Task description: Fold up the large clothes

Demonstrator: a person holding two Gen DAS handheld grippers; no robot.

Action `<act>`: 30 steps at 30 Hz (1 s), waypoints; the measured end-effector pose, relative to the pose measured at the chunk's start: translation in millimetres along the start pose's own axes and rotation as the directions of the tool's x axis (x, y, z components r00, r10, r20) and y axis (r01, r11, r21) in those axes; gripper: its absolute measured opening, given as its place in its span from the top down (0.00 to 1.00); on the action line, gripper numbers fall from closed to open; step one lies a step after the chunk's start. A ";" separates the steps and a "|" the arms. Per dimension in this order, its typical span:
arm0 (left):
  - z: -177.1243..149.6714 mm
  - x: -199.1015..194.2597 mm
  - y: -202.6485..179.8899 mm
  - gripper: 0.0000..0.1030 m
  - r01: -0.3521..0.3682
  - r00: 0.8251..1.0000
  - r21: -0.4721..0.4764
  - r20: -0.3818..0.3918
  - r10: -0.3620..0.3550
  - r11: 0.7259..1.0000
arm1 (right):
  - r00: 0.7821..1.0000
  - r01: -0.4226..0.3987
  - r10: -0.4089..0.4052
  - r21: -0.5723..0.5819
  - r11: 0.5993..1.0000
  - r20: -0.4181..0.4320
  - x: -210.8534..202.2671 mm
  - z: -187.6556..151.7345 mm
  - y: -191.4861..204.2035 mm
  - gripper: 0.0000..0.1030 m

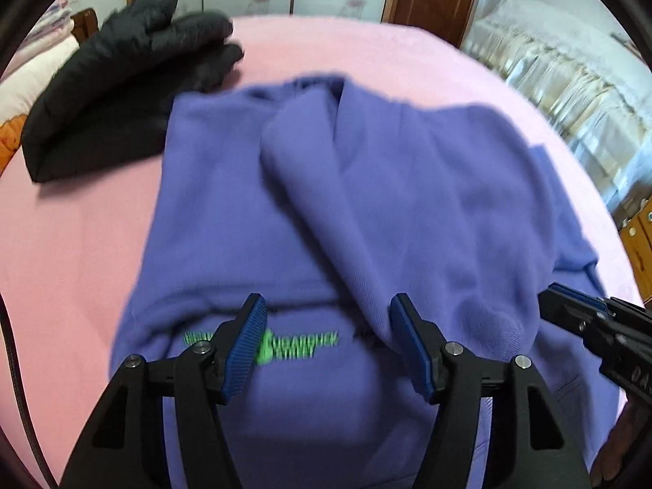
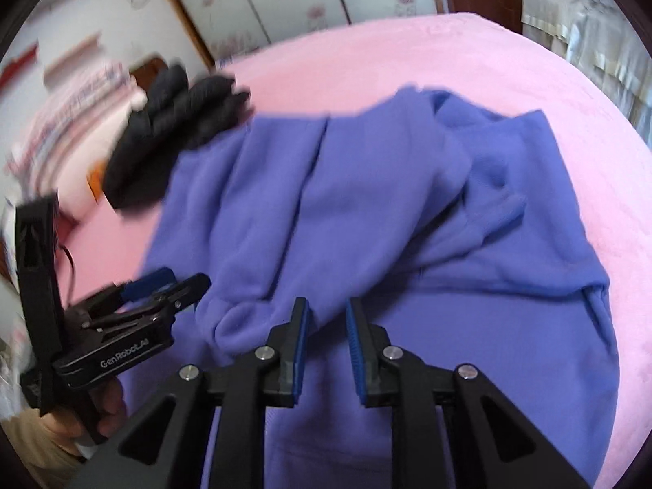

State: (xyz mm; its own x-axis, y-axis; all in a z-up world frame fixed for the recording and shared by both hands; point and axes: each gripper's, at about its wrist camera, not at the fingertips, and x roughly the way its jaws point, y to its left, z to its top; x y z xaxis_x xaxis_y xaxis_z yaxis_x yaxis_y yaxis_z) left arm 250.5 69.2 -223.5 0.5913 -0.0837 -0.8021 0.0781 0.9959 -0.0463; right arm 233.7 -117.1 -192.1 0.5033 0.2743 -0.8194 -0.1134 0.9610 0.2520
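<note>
You are working with two garments on the pink bedspread (image 1: 81,244): one purple hoodie (image 1: 366,203) lying partly folded in the middle, and one black padded jacket (image 1: 114,81) bunched beyond its far left corner, its edge touching or just overlapping the hoodie. You are holding two grippers, one in each hand. Your left gripper (image 1: 326,346) is hovering over the near part of the hoodie with its blue pads (image 1: 244,350) spread apart and nothing pinched between them; it is released. Your right gripper (image 2: 326,346) is hanging above the hoodie with its pads (image 2: 300,350) standing close together but a slim gap showing between them, and no cloth is caught there, so it too is gripping nothing. One sleeve (image 1: 346,212) is lying diagonally across the hoodie's body, its cuff ending near both grippers. The left wrist view is showing you green lettering (image 1: 285,342) on the hoodie's chest, just under the left gripper, which the right wrist view is not showing. The right wrist view is showing you the whole left tool from the side, with white lettering on its body and your hand (image 2: 102,407) wrapped round its handle, plus a patterned pillow or quilt (image 2: 73,130) behind the jacket. Nothing here is serving as a container.
</note>
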 end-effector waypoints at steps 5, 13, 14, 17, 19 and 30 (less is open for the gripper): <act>-7.6 -29.0 2.1 0.40 0.007 1.000 -0.016 0.006 -0.007 1.000 | 1.000 -0.013 0.013 -0.009 1.000 -0.018 -18.5 -16.3 9.9 0.82; -29.5 -119.6 -10.6 0.18 -0.016 0.995 0.031 0.103 0.013 0.999 | 0.995 -0.008 0.010 -0.022 1.000 0.097 -99.2 -39.8 18.6 0.82; -33.4 -131.9 -12.4 0.17 -0.017 0.993 0.034 0.117 0.013 0.999 | 0.994 -0.009 0.011 -0.021 1.000 0.110 -108.4 -42.0 19.5 0.82; -44.9 -166.0 -15.4 0.12 -0.023 0.988 0.038 0.152 0.017 0.999 | 0.988 -0.015 0.019 -0.024 1.000 0.156 -137.7 -49.8 21.7 0.82; -50.5 -187.5 -17.3 0.12 -0.023 0.984 0.043 0.178 0.015 0.999 | 0.982 -0.010 0.016 -0.033 0.999 0.186 -158.1 -55.4 24.7 0.82; -93.5 -272.7 -18.3 0.12 -0.056 0.961 0.043 0.274 0.042 0.997 | 0.940 -0.016 0.041 -0.077 0.997 0.339 -241.9 -92.1 39.6 0.77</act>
State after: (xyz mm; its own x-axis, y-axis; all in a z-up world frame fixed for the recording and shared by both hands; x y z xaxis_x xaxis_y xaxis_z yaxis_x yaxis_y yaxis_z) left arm 12.8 77.1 -59.7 0.7915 -0.0478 -0.6093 0.0792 0.9966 0.0246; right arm 28.6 -142.3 -31.3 0.7589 0.2860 -0.5850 -0.1874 0.9563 0.2244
